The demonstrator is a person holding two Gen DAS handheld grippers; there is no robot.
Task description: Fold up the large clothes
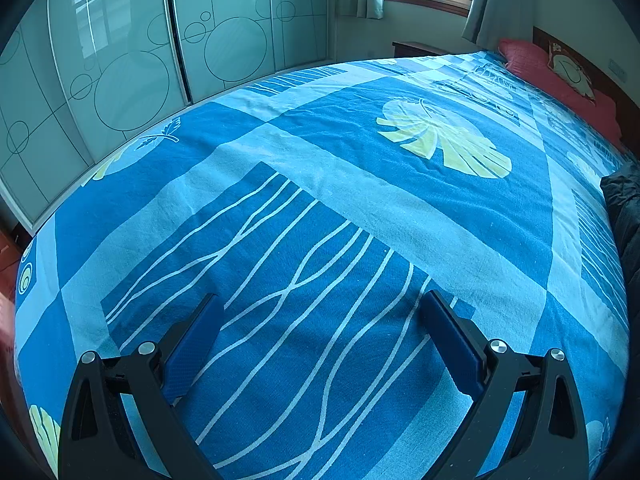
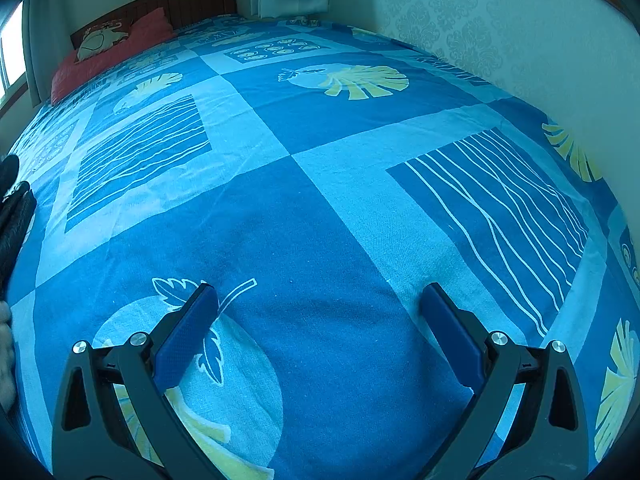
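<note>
The left gripper (image 1: 320,304) is held above the near edge of the bed (image 1: 360,216), its fingers spread wide with nothing between them. The right gripper (image 2: 320,294) is likewise spread and empty over the sheet. A dark garment (image 1: 624,208) is seen at the bed's right edge in the left view, well apart from the fingers. Farther off, a red pillow (image 1: 560,76) lies by the headboard (image 2: 180,0).

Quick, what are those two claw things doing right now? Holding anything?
Left gripper: open, holding nothing, over the blue bedsheet.
Right gripper: open, holding nothing, also over the sheet.
</note>
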